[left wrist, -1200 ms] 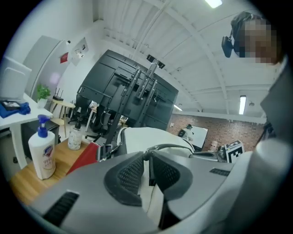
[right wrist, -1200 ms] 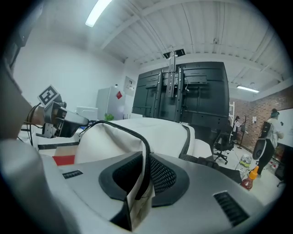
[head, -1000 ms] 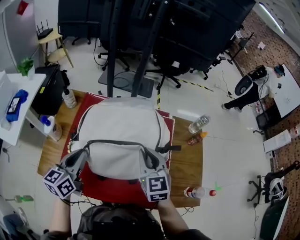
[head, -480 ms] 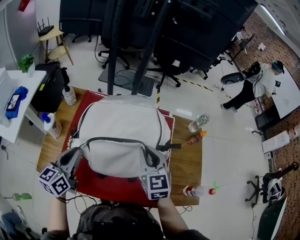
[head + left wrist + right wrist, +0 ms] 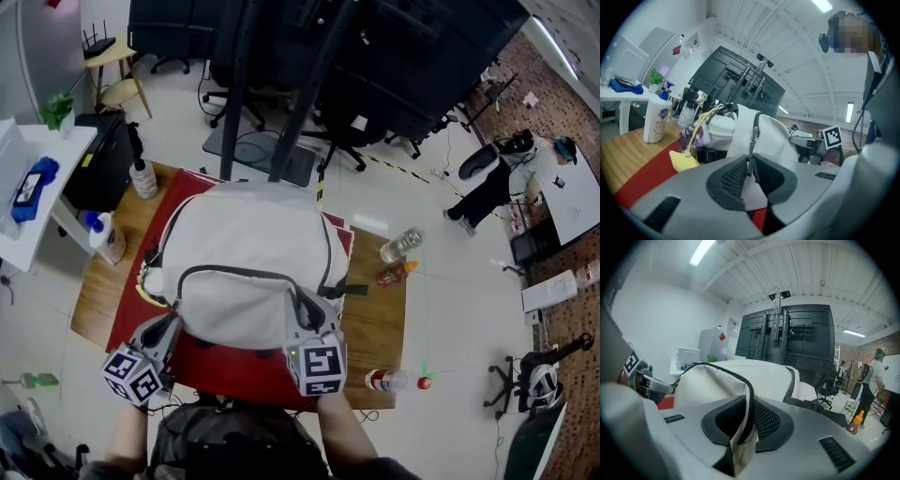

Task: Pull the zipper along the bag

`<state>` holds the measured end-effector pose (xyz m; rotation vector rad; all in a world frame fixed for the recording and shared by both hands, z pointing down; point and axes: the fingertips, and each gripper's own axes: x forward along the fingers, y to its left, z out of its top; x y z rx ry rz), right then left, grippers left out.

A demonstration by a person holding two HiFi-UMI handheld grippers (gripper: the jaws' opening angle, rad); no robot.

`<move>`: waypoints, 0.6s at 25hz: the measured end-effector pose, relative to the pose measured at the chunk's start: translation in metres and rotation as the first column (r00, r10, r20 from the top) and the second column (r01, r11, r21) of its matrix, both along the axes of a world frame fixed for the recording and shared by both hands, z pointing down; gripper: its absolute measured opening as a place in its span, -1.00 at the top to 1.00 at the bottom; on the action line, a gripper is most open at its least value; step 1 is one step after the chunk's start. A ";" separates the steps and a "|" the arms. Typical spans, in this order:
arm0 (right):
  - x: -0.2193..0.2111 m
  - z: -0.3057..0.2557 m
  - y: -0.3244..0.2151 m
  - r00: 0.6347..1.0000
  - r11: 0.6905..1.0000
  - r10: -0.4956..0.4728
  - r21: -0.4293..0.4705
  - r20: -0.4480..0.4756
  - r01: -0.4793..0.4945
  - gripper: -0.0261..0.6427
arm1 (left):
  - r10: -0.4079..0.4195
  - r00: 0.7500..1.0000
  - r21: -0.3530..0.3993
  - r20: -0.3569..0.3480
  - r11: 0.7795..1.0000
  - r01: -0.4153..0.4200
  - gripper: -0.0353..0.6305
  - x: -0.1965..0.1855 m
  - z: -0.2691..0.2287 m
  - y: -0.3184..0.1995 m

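Observation:
A light grey backpack (image 5: pixel 248 248) lies on a red mat (image 5: pixel 234 370) on a wooden table (image 5: pixel 375 323). A dark zipper (image 5: pixel 244 272) arcs over its front pocket. My left gripper (image 5: pixel 172 323) is at the pocket's left near corner. In the left gripper view it (image 5: pixel 749 171) is shut on the dark zipper pull (image 5: pixel 750 164), just below the metal slider (image 5: pixel 753 136). My right gripper (image 5: pixel 305 314) is at the pocket's right near corner. In the right gripper view it (image 5: pixel 749 416) pinches the bag fabric along the zipper seam (image 5: pixel 740 385).
A yellow charm (image 5: pixel 150 289) hangs at the bag's left side. Bottles stand on the table's left edge (image 5: pixel 105 242), (image 5: pixel 142 178). Three more bottles lie to the right (image 5: pixel 398 247), (image 5: pixel 394 275), (image 5: pixel 394 382). A white side table (image 5: pixel 33 202) is at the left. Office chairs and a person (image 5: pixel 492 183) are beyond.
My left gripper has sunk toward the table at the bag's left near corner, still holding the zipper pull. The right gripper has stayed in place on the fabric.

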<state>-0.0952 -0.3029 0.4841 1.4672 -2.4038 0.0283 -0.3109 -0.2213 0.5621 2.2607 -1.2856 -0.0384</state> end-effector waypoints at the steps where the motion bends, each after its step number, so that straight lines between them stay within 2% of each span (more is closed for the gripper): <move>1: 0.000 0.001 0.000 1.000 1.000 -0.001 0.000 -0.002 0.001 0.74 | -0.004 1.000 -0.006 -0.019 1.000 0.004 0.69 0.002 0.006 0.002; 4: -0.001 0.002 0.001 1.000 1.000 -0.001 0.000 -0.001 0.001 0.74 | -0.025 0.996 -0.007 -0.089 1.000 0.024 0.69 0.005 0.014 0.003; 6: -0.001 0.002 0.001 1.000 1.000 -0.001 -0.001 0.001 0.001 0.74 | -0.026 0.994 -0.001 -0.107 1.000 0.026 0.69 0.007 0.013 0.004; 15: -0.001 0.000 0.006 1.000 1.000 0.002 0.019 0.011 -0.002 0.74 | -0.020 0.998 0.013 -0.064 1.000 0.021 0.69 0.004 0.003 0.009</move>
